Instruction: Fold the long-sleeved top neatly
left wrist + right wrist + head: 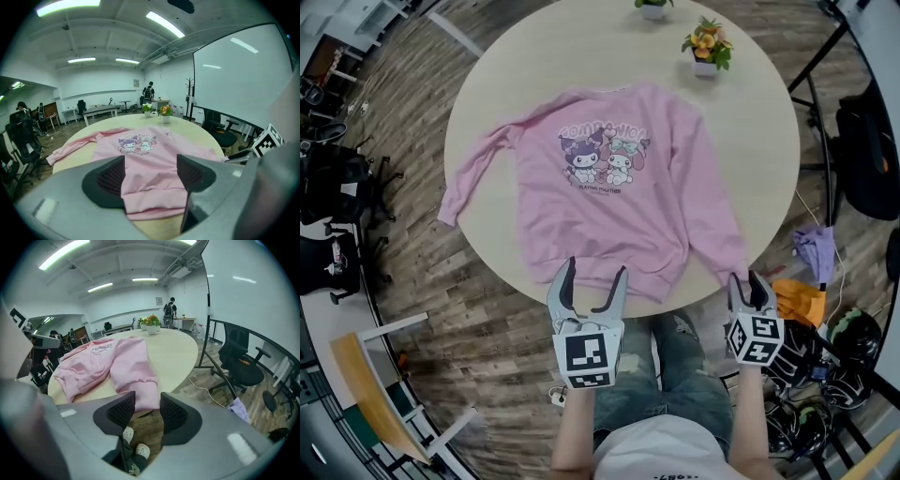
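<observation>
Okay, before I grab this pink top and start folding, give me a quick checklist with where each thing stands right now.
1. Top spread flat, print up: ok.
2. Left hand-held gripper open, at the hem, not gripping: ok.
3. Right hand-held gripper open, near cuff lined up between its jaws: ok.
4. Other sleeve fully on the table: not ok, its end droops over the edge.
5. Pots apart from the top: ok.
6. Underside free of creases: cannot tell.
</observation>
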A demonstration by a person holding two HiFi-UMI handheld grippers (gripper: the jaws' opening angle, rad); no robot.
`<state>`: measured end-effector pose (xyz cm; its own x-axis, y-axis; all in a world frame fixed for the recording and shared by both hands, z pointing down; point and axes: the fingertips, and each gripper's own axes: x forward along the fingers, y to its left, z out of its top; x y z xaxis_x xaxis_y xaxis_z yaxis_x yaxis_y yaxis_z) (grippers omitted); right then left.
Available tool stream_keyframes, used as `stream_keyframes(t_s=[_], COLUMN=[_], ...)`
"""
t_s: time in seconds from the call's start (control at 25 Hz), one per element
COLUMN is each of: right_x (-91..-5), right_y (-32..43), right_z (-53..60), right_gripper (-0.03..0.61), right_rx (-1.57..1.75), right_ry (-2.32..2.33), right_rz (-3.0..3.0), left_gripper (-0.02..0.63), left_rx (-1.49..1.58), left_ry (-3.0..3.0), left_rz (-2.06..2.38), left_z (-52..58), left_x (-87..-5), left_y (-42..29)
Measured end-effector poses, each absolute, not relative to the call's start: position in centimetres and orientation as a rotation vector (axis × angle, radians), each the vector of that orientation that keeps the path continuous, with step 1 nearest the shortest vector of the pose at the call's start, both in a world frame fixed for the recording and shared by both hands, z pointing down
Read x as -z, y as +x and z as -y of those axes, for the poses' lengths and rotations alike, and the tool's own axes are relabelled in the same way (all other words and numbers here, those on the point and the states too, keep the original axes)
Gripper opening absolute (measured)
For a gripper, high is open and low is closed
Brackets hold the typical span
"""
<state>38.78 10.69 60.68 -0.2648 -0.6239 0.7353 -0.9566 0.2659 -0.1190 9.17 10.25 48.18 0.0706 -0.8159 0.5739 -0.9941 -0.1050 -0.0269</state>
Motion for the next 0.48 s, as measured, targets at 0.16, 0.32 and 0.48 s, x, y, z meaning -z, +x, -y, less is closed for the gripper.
stream_keyframes(t_s=[0.16, 0.32, 0.48], right_x=[-61.01, -60.96, -60.42], right_y=[38.46, 38.22, 38.43], right_z=[-10.7, -10.7, -10.32], right_gripper=[0.177, 0.123, 0.053], right_rx=[-0.775, -0.759, -0.727], right_ry=[1.412, 1.4, 1.411], right_rz=[1.994, 2.007, 2.007], left_gripper=[0.339, 0.339, 0.339], left_rx=[-0.658, -0.655, -0.651], left_ry=[1.966, 1.955, 1.954], left_rz=[1.796, 1.797, 1.805], left_z=[-10.68, -10.95, -10.94], left_x=[-48.84, -49.08, -48.79], left_y=[9.11, 9.23, 9.35])
